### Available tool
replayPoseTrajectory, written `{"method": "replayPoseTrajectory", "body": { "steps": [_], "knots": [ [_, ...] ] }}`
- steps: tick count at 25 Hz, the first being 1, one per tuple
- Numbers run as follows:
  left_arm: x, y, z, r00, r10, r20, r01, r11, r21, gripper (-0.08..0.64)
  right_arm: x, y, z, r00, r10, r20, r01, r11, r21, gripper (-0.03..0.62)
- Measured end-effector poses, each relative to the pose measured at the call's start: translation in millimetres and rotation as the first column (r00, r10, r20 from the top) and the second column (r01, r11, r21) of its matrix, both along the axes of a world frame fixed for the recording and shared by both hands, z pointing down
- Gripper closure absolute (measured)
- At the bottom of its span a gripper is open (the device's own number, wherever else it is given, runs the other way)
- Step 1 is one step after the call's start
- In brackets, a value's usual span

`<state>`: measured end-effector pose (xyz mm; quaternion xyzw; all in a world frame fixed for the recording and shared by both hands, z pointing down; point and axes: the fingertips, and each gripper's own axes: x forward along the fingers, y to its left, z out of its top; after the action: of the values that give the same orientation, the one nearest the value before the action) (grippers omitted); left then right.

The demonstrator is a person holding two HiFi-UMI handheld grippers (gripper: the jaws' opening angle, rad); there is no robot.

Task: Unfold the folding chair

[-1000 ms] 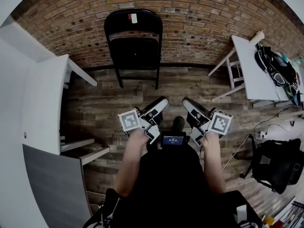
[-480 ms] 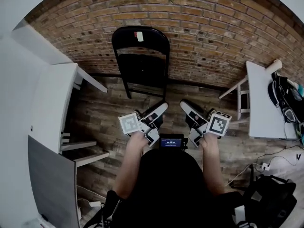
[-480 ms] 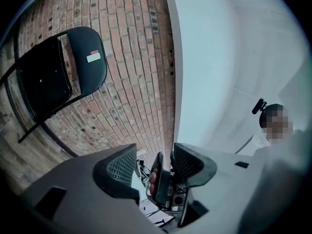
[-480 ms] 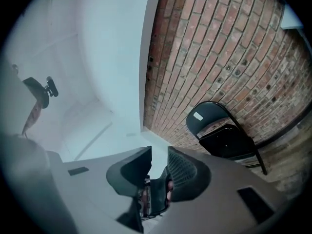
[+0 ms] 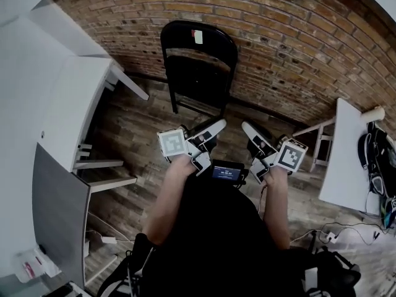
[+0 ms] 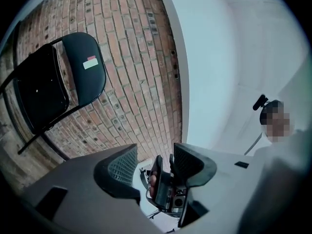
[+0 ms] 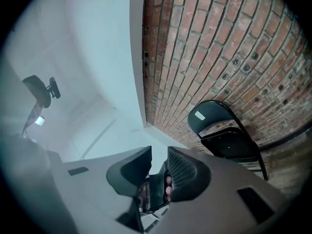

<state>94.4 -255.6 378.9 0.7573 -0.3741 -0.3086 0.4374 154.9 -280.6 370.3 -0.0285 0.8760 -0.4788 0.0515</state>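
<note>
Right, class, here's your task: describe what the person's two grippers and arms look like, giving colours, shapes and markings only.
The left gripper and right gripper have grey bodies ending in two dark, curved jaws with ribbed inner faces. Each carries a white cube with black square markers: left cube, right cube. The person wears a black top that leaves the forearms bare.

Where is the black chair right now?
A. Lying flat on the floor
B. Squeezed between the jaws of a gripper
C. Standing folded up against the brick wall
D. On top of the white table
C: the black folding chair stands upright and folded flat against the brick wall, ahead of the person, with nothing holding it.
</note>
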Motion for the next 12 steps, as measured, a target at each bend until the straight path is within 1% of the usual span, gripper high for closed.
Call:
{"method": "replayPoseTrajectory", "body": {
  "steps": [5, 12],
  "knots": [
    [-12, -35, 12, 0.998, 0.011, -0.059, -0.012, 1.0, -0.01, 0.319, -11, -30, 8, 0.998, 0.013, -0.06, -0.012, 1.0, 0.019, 0.509],
    [-48, -92, 13, 0.989, 0.038, -0.14, -0.038, 0.999, 0.006, 0.319, -55, -85, 11, 0.989, 0.016, -0.147, -0.009, 0.999, 0.047, 0.509]
  ]
}}
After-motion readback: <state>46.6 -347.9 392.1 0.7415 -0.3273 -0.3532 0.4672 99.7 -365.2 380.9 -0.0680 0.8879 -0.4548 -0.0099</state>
